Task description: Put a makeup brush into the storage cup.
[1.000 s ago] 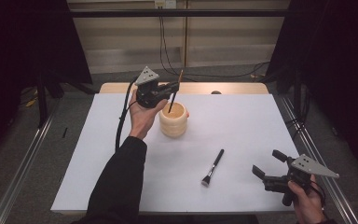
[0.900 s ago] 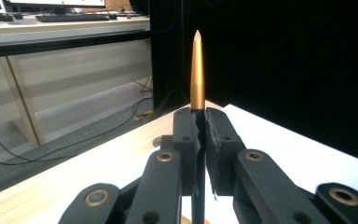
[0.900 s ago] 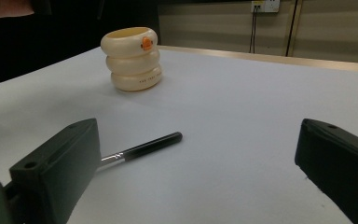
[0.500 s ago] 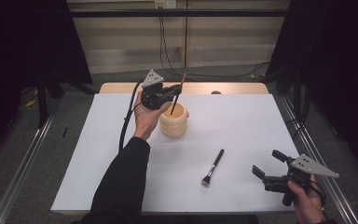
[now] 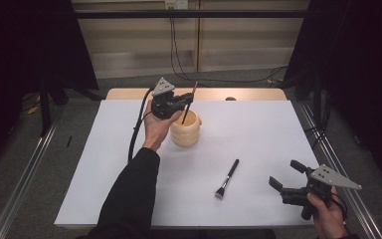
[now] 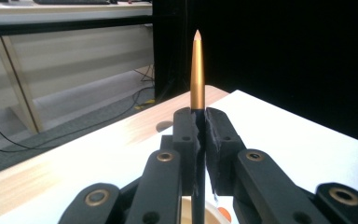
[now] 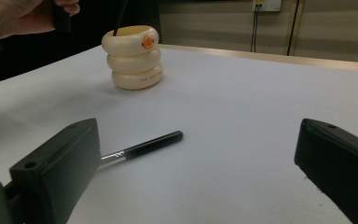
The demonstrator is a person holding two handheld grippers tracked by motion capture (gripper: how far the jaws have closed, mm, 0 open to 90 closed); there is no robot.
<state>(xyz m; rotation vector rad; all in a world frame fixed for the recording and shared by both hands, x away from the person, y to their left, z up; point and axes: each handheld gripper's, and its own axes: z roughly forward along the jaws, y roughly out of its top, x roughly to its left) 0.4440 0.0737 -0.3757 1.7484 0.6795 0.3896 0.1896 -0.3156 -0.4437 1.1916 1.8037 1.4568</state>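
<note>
**Left jaws clamp a gold-tipped brush over the cream holder**

The left gripper [image 5: 181, 102] is held up at the far side of the white worktop [image 5: 258, 129], its jaws pressed together on a slim brush with a black shaft and a tapered gold handle end [image 6: 196, 70]. In the left gripper view the gold end rises straight up from between the closed jaws to a fine point, while the black shaft runs down below them. From the high view that shaft slants down from the jaws into the mouth of a cream, ribbed, three-ringed holder [image 5: 185, 130], which stands directly beneath and just beside the jaws. The left hand [image 5: 158, 124] wraps the gripper body, and a black cable [image 5: 135, 132] hangs from it along the dark sleeve [image 5: 129, 191].

The right gripper [image 5: 284, 175] sits low at the near right corner of the worktop, its jaws wide apart and gripping nothing. Ahead of those jaws and a little toward their left side lies a second brush with a black handle, silver ferrule and dark bristles [image 5: 227, 178], flat on the worktop and apart from the gripper. In the right gripper view the cream holder [image 7: 133, 57] stands well beyond this brush, an orange mark on its top ring.
</note>
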